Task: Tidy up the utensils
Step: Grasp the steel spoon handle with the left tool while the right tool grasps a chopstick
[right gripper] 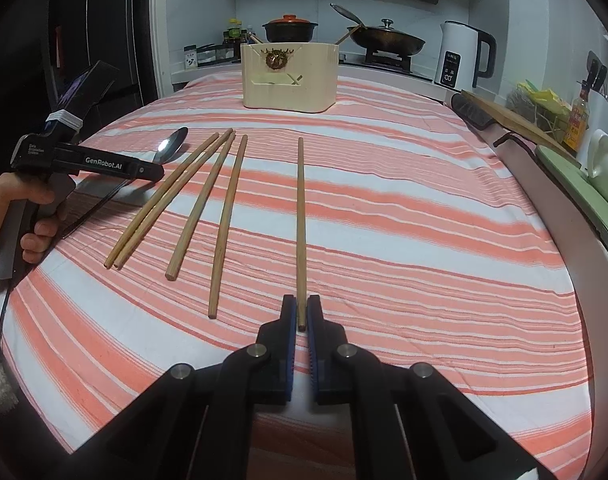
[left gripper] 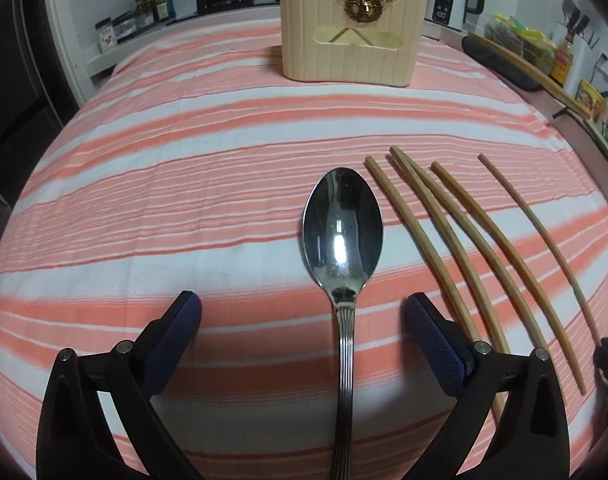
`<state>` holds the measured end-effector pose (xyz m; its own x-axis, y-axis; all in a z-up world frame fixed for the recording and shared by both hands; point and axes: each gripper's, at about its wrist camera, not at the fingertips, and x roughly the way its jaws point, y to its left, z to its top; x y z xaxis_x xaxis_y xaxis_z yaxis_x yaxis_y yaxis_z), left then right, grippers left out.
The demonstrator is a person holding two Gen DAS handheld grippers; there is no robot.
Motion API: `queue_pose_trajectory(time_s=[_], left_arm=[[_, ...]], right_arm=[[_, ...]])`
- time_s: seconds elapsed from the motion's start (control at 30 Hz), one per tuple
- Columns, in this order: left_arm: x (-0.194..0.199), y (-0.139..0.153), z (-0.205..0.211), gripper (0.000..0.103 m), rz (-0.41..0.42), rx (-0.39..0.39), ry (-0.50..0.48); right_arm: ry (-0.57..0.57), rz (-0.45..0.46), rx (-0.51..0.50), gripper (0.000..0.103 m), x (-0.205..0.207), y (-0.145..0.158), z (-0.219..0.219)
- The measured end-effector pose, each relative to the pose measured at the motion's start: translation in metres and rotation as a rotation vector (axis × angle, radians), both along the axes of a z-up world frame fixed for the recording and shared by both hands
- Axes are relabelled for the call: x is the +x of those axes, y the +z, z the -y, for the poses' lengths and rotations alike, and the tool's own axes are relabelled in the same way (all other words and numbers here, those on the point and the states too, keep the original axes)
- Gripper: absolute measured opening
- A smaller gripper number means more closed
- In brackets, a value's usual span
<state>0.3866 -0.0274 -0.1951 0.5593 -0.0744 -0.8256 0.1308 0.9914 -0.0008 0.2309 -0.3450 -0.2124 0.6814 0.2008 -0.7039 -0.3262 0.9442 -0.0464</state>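
five chopsticks (right gripper: 224,216) lie on the striped cloth (right gripper: 383,200), the rightmost chopstick (right gripper: 300,220) clamped at its near end in the right gripper (right gripper: 301,312), with the beige holder (right gripper: 290,76) at twelve o'clock. the left gripper (left gripper: 302,312) gapes wide around the spoon (left gripper: 342,232) handle, pads clear of it. gripped so near its tip, the chopstick could swivel or slip when lifted, and the spoon's slim handle could skid from the closing pads.

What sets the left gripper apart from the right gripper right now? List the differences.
The left gripper is wide open; the right gripper is shut on a chopstick. The left gripper straddles the spoon handle without touching it, while the right gripper clamps the chopstick's near end. The spoon is shiny metal, the chopstick plain wood. Both grippers are black with blue pads and point toward the holder.
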Motion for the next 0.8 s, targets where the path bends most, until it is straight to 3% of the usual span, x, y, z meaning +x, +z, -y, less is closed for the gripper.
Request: queue_pose_trajectory(time_s=[0.4,0.63,0.7,0.8], left_arm=[[0.019,0.0,0.001,0.102,-0.049,0.002,-0.031],[0.028,0.0,0.002,0.101,-0.009,-0.003,-0.016],[0.028,0.001,0.003,0.097,0.001,-0.005,-0.024],[0.025,0.005,0.005,0.07,0.038,-0.013,-0.045]], right_arm=[[0.003,0.007,-0.021,0.008,-0.004,0.001,0.0],[0.008,0.01,0.018,0.013,-0.006,-0.001,0.008],[0.011,0.013,0.021,0.013,-0.006,-0.001,0.008],[0.015,0.022,0.017,0.012,-0.009,-0.002,0.01]])
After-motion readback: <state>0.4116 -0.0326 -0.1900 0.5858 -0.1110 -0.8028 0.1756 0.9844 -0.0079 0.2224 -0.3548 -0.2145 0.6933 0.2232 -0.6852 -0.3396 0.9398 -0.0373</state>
